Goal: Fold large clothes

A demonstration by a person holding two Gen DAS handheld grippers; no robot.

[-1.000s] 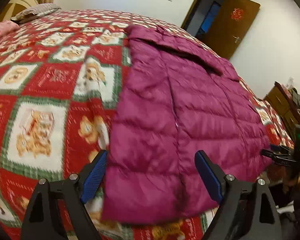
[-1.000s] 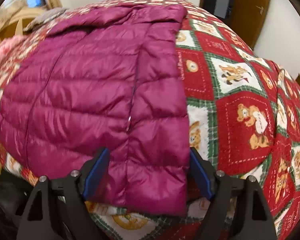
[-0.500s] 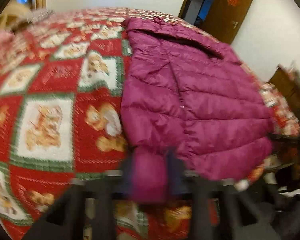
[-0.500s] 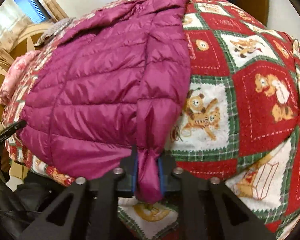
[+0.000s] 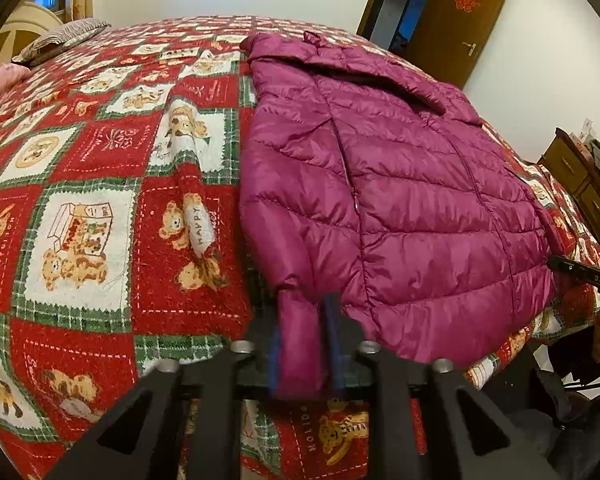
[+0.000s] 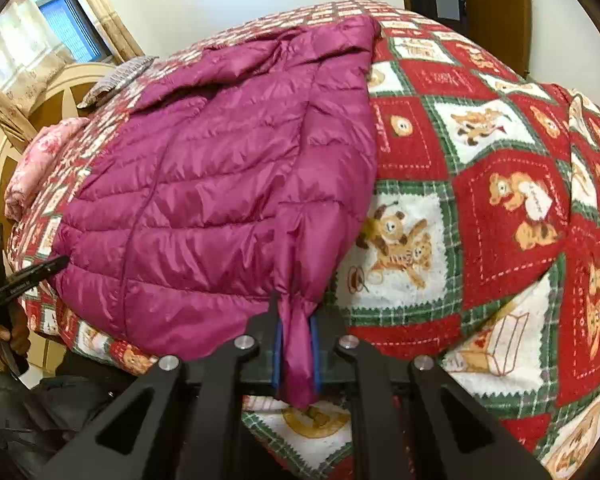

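- On the bed, over its red and green bear-print quilt, the magenta puffer jacket lies flat with its hem toward the near edge and its collar toward the far side.
- At the hem, the left gripper has just been closing and now pinches one bunched corner of the jacket between its blue-padded fingers.
- Likewise, the right gripper has just been closing and is clamped on the other hem corner, with a gathered tuft of fabric squeezed between its fingers.
- I judge the jacket light, soft and springy: the quilted filling should compress easily and puff back, so a fold may not stay flat without pressing.
- Its shell looks shiny and smooth, so it is probably slippery; a thin pinch of fabric could slide out of the fingers when lifted.
- Both hem corners seem the right hold for carrying the lower half up toward the collar, keeping the hem taut between the two hands.
- Sleeves are hard to make out; they appear tucked or folded in, but I cannot tell how.
- Whatever lies under the jacket is hidden, and the far collar area is foreshortened by the lens.
- Only the tip of each opposite tool shows at the frame edges, and the person's body is cut off.
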